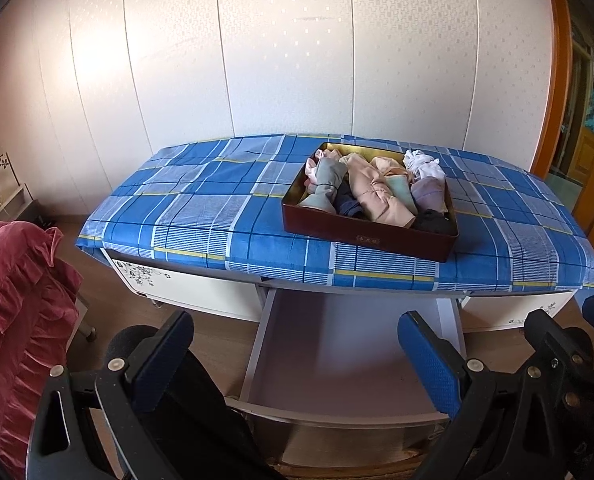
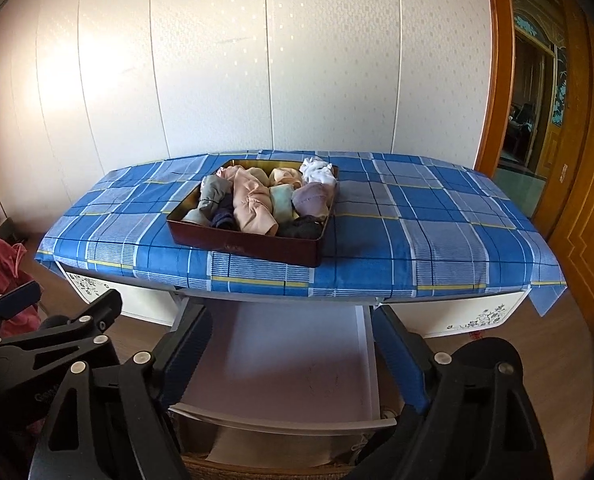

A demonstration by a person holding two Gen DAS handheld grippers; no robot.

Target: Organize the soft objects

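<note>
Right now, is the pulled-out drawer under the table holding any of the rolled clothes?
No, the open drawer shows only its bare bottom, while the rolled clothes all sit in the tin box on the tabletop.

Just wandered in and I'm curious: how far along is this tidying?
Looks done: rolled clothes fill the tin tray on the checked cloth. In hand: nothing; both hand-held grippers, left and right, are open. Possibly left: moving the tray into the open drawer.
</note>
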